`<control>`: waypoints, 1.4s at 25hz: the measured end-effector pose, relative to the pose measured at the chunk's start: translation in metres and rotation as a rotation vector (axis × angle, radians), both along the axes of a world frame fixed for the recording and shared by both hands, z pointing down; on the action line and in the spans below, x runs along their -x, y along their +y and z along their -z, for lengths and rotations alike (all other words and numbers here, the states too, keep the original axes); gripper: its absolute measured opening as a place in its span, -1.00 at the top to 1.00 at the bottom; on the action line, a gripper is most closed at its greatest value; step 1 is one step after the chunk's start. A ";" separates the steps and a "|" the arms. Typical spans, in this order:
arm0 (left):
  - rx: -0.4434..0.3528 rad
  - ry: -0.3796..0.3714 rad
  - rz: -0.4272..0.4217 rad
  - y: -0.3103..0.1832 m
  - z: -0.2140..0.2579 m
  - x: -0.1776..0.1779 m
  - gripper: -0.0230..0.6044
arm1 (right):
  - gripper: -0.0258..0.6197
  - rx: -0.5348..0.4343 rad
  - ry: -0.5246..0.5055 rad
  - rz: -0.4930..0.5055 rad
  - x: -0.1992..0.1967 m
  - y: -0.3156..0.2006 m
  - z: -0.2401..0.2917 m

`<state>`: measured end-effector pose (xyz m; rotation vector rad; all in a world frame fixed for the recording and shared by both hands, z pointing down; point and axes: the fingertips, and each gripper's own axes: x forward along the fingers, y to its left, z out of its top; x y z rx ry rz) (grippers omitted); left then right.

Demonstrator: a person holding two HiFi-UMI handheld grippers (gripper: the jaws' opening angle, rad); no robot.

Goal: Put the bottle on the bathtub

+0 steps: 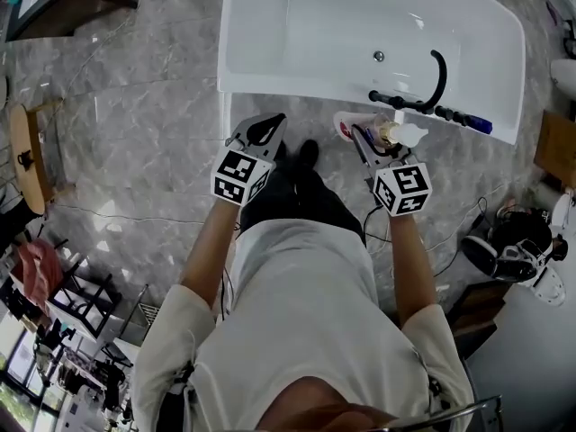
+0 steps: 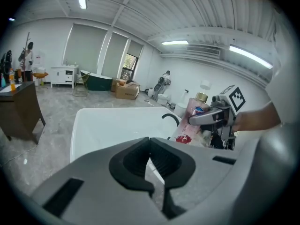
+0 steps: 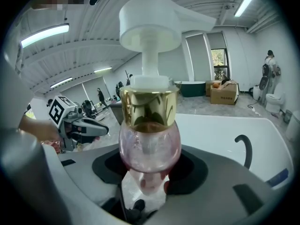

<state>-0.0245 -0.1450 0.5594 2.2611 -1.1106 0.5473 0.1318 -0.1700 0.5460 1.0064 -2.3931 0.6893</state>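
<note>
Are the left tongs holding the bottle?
No, the left tongs are closed with nothing between them, while the pump bottle is gripped in the right tongs.

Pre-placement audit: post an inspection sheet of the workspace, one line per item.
Surface: white bathtub; black faucet on its near rim.
Job's things: pink pump bottle, held just short of the rim, not yet on the bathtub.
Clutter: nothing seen.
Grippers: left claw shut, empty; right claw shut on the bottle.
Cables: thin cable across the floor on the left.
Surroundings: grey marble floor; wooden stool at left.
</note>
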 end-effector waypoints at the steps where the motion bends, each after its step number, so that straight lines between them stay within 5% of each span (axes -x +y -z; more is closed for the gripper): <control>1: 0.005 -0.001 0.001 -0.002 -0.004 0.002 0.90 | 0.20 0.003 0.001 -0.002 0.001 -0.001 -0.004; 35: 0.136 0.013 0.008 -0.038 -0.182 0.007 0.90 | 0.20 0.000 0.065 0.065 0.050 -0.060 -0.206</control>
